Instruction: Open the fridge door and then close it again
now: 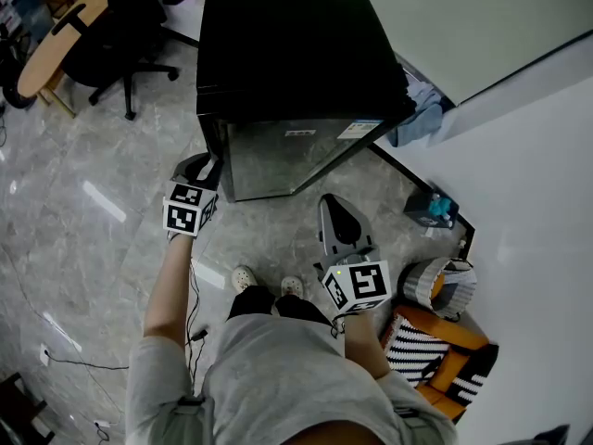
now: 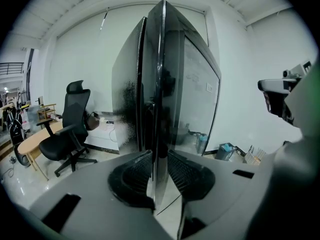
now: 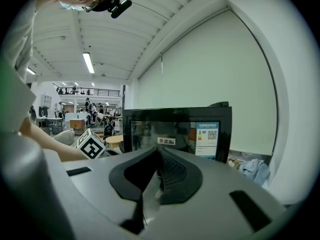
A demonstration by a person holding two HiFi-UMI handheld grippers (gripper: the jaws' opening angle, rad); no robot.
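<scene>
The black fridge (image 1: 287, 54) stands against the white wall, its glass door (image 1: 287, 156) facing me. My left gripper (image 1: 209, 169) is at the door's left edge. In the left gripper view that door edge (image 2: 161, 84) runs upright between the two pads, and the left gripper (image 2: 159, 156) is shut on it. A narrow dark gap shows between the door and the fridge body (image 2: 127, 94). My right gripper (image 1: 332, 202) hangs in front of the door, apart from it. Its jaws meet at the tips with nothing between them, and the right gripper (image 3: 159, 151) points at the fridge (image 3: 175, 134).
A black office chair (image 1: 120, 26) and a wooden desk (image 1: 56, 44) stand at the far left. A blue cloth (image 1: 422, 114) lies beside the fridge on the right. A small bin (image 1: 431, 207) and a striped orange bag (image 1: 435, 350) line the right wall. My shoes (image 1: 246, 276) are on the grey floor.
</scene>
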